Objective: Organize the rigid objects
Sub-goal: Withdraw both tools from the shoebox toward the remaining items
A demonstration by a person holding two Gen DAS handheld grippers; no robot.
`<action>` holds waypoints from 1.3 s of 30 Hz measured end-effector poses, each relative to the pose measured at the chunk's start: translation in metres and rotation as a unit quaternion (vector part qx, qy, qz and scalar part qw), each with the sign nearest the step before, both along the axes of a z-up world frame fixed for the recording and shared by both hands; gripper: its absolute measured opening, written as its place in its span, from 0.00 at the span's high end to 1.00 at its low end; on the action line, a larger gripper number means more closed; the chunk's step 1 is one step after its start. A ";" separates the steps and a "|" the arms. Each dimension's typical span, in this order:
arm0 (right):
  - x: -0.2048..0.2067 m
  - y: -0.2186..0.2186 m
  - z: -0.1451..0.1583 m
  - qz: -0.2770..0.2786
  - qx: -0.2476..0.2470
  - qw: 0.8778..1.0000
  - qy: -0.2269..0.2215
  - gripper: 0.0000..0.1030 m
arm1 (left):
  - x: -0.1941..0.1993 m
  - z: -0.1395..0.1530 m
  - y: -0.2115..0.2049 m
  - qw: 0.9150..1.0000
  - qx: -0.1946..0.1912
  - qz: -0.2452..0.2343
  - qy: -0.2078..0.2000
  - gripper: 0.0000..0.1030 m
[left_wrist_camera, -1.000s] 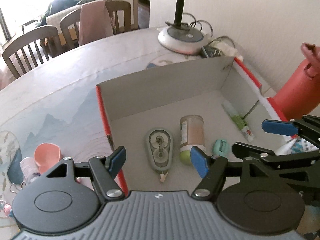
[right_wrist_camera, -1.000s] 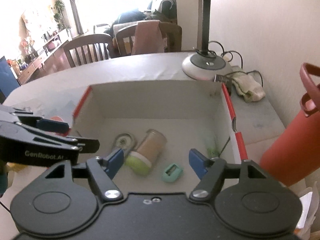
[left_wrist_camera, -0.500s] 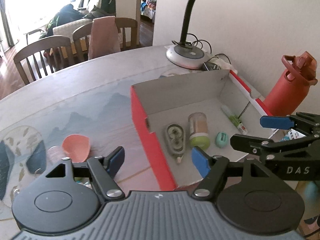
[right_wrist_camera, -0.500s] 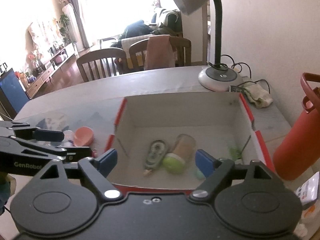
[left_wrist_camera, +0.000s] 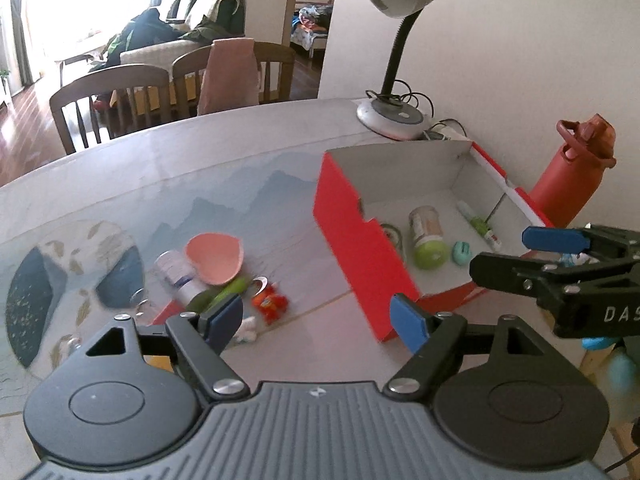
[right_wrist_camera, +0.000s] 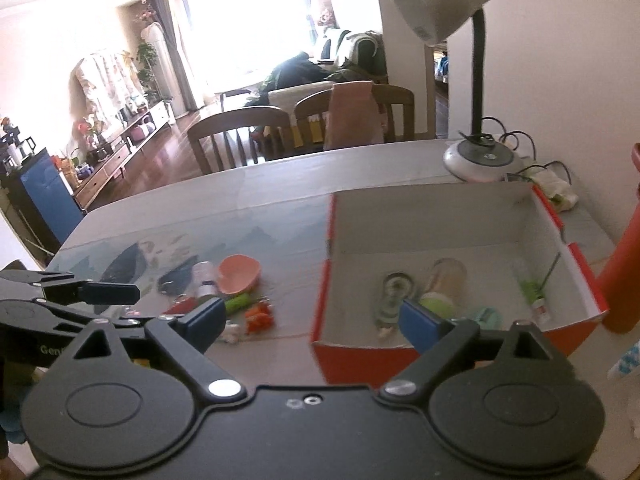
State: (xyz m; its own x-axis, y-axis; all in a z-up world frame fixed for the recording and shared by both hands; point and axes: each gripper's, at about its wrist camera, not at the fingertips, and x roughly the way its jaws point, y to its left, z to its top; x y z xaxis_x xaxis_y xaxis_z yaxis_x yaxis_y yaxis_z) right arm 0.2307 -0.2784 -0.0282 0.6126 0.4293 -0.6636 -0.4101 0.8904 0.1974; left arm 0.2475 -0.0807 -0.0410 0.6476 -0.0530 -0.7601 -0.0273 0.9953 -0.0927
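A red cardboard box (left_wrist_camera: 360,248) (right_wrist_camera: 352,354) with a white inside holds a correction tape (right_wrist_camera: 394,296), a green-lidded jar (left_wrist_camera: 426,236), a teal sharpener (left_wrist_camera: 461,252) and a green-white tube (left_wrist_camera: 478,226). Left of it on the table lie a pink heart-shaped dish (left_wrist_camera: 215,256), a white bottle (left_wrist_camera: 176,274), a green piece (left_wrist_camera: 230,290) and an orange packet (left_wrist_camera: 270,304). My left gripper (left_wrist_camera: 316,318) hovers before the box's near left corner, jaws opening, nothing between them. My right gripper (right_wrist_camera: 312,322) hangs before the box's front wall, jaws opening and empty.
A desk lamp (left_wrist_camera: 390,116) with cables stands behind the box. A red water bottle (left_wrist_camera: 568,184) is at the box's right side by the wall. Wooden chairs (left_wrist_camera: 116,100) line the table's far edge. A blue-white packet (right_wrist_camera: 624,360) lies at the right.
Both grippers have drawn back from over the box and risen, and their jaws stand wider. The loose items left of the box have come into view.
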 end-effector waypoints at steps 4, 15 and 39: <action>-0.009 0.018 -0.002 0.005 -0.004 1.000 0.003 0.10 | -0.017 -0.004 0.018 1.000 0.002 0.004 -0.005 0.18; -0.019 0.076 -0.019 0.030 -0.035 0.999 0.013 0.10 | -0.054 -0.029 0.072 0.999 -0.007 0.030 0.007 0.11; 0.049 0.150 -0.101 0.006 -0.124 0.991 0.057 0.17 | -0.058 -0.095 0.127 0.997 -0.011 0.073 -0.011 0.11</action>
State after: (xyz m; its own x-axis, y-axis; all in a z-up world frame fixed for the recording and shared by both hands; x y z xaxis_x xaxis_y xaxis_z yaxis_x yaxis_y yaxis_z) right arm 0.2799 -0.1286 -0.1296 0.5236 0.2509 -0.8142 -0.4081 0.9128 0.0189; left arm 0.1895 0.0460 -0.1364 0.6668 0.0259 -0.7448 -0.1686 0.9787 -0.1169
